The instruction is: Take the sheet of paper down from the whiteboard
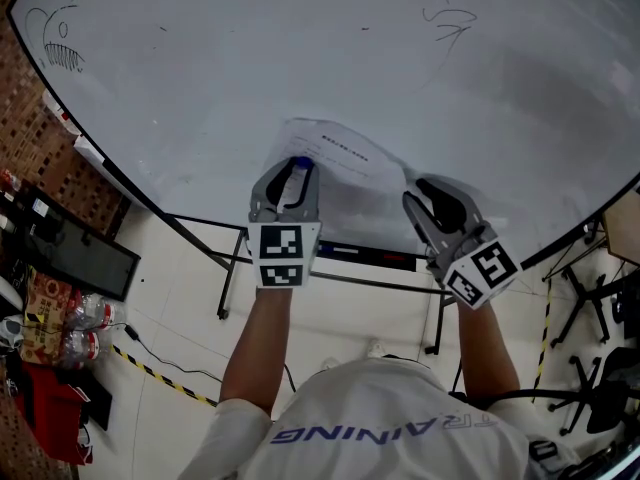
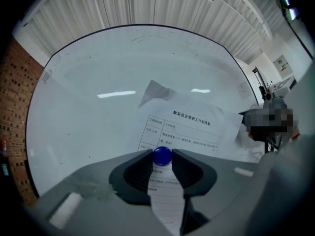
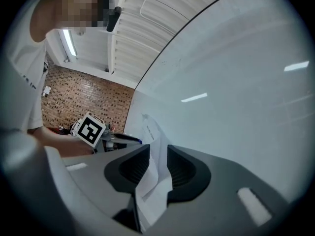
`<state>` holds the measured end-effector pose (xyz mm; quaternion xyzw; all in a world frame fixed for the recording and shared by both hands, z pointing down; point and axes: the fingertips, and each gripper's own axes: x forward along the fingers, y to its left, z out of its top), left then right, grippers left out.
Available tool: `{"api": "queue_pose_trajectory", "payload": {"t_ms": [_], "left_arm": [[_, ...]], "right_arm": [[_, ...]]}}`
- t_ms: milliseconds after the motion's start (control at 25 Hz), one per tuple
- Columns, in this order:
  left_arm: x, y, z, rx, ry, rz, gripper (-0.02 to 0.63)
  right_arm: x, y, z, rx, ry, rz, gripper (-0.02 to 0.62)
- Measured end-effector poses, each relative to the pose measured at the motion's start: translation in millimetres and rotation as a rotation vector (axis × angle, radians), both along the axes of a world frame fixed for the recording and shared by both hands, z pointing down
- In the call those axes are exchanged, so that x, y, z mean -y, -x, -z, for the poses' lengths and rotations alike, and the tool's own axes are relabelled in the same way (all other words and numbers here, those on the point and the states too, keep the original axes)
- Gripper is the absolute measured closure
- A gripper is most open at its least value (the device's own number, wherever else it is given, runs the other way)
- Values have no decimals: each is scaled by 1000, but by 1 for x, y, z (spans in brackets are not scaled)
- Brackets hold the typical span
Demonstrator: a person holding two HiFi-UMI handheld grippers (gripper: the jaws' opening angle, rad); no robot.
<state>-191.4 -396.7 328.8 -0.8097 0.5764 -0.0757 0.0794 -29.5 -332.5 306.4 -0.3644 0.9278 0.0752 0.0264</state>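
The sheet of paper [image 1: 345,163] lies against the whiteboard [image 1: 300,58]; its right edge hangs loose between the spread jaws of the right gripper [image 3: 157,154]; the left gripper [image 2: 162,153] pinches the blue magnet [image 2: 162,157] on the sheet.

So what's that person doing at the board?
A person is taking a paper off the whiteboard with two grippers. The left gripper pinches the blue magnet pinning it. The right gripper is open, the paper's edge loose between its fingers. The paper is still up.
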Motion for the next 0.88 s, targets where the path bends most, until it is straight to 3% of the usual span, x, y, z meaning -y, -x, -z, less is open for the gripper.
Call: {"api": "queue_pose_trajectory", "payload": {"t_ms": [520,880], "left_arm": [[0,0,0,1,0,-4,476],[1,0,-1,-5,1,-5,476]], "right_arm": [[-13,9,-9,-22,-14,79,428],[1,5,-3,1,-12,49,443]]}}
